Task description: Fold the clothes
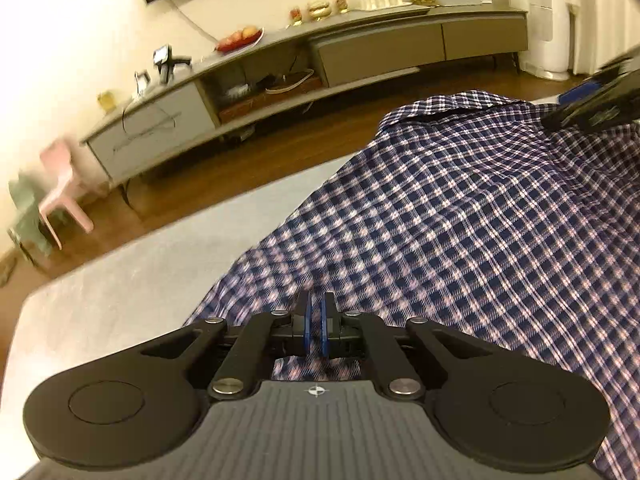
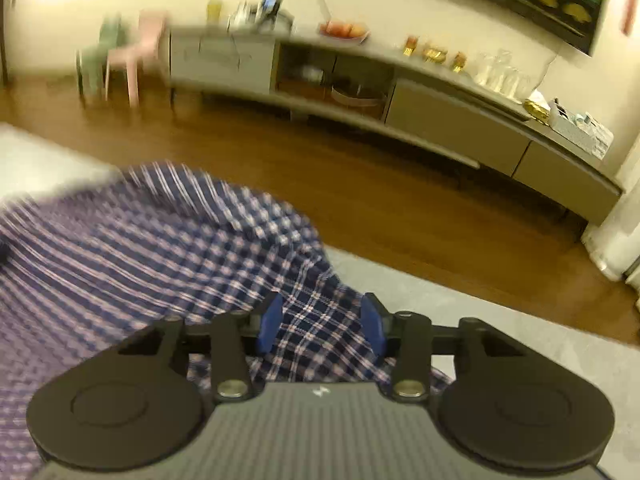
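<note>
Both tongs low over the checked shirt

The left tongs (image 1: 316,326) are pressed together, pinching the checked shirt (image 1: 460,216), which lies on the grey surface (image 1: 132,272). The right tongs (image 2: 322,324) are spread, straddling a fold of cloth.

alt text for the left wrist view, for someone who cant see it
The left gripper, blue pads nearly together, is pinching a fold of a navy-and-white plaid shirt spread over a grey surface. The right gripper reaches onto the shirt at the far right. Behind, a long TV cabinet stands against a cream wall.
</note>
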Demonstrator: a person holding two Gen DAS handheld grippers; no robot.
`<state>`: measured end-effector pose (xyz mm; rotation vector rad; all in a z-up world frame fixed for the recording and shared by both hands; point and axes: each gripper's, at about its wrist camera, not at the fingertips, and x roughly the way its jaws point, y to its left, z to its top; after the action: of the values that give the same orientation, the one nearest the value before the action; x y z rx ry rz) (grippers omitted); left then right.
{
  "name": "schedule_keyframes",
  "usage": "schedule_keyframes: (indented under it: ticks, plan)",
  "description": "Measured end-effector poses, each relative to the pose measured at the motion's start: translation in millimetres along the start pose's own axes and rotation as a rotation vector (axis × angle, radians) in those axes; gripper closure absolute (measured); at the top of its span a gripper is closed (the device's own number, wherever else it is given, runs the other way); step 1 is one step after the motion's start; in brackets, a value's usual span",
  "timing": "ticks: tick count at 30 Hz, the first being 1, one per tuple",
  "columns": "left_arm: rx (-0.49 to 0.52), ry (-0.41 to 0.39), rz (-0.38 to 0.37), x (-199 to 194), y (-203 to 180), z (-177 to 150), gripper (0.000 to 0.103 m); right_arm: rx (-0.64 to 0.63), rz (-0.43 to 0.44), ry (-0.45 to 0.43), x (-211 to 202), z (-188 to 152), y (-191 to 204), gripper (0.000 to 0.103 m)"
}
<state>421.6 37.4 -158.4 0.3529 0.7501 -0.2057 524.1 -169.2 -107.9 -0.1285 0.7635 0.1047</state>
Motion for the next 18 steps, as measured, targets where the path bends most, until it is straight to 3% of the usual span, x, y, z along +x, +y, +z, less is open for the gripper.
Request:
schedule_keyframes:
  ticks: [3,5,7,9,11,13,15,17,18]
  plan:
    - [0.037,-0.043,-0.126,-48,-6,-28,0.099,0.028,0.11,-0.069,-82,-33,-16,0.055]
    - [0.087,-0.045,-0.179,-70,-16,-50,0.099,-0.036,0.171,0.01,-120,-81,-11,0.05]
    - [0.115,-0.023,-0.175,-73,-23,-67,0.099,-0.085,0.171,0.116,-136,-121,-8,0.05]
    - [0.122,-0.031,-0.14,-75,-25,-79,0.098,-0.136,0.11,0.172,-144,-150,-15,0.052]
    - [0.16,-0.02,-0.039,-74,-23,-83,0.098,-0.103,-0.042,0.189,-147,-161,-42,0.056]
    - [0.191,0.007,0.098,-68,-18,-84,0.097,-0.043,-0.216,0.188,-156,-171,-72,0.053]
    - [0.156,0.027,0.152,-77,-10,-83,0.098,0.046,-0.413,0.167,-172,-180,-102,0.056]
    - [0.1,0.001,0.124,-107,-5,-84,0.098,0.134,-0.344,0.112,-210,-192,-100,0.056]
    - [0.08,-0.022,0.074,-126,-7,-88,0.098,0.157,-0.269,0.08,-229,-197,-88,0.055]
